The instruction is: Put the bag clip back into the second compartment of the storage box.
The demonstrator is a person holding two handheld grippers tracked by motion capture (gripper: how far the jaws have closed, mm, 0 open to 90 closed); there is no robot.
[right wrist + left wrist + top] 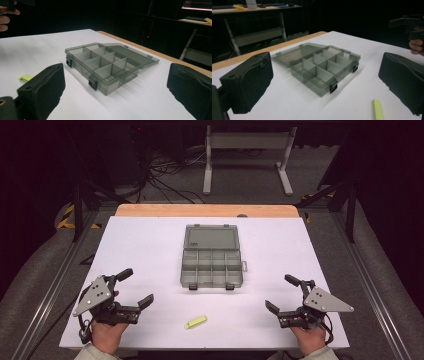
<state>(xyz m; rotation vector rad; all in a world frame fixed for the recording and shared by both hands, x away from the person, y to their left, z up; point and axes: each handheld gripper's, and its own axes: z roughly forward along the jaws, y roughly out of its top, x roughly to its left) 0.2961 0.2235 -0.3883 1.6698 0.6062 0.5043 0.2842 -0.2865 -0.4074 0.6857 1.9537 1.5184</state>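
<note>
High view: the left gripper [136,287] and right gripper [281,292] rest near the table's [150,240] front corners, jaws spread wide and empty. Between them lies a yellow strip [195,322]; beyond it sits an open, grey divided box [211,256].

Open organizer box [211,256] and, seemingly, a yellow stick [195,322] interrupt the table [140,245].
</note>
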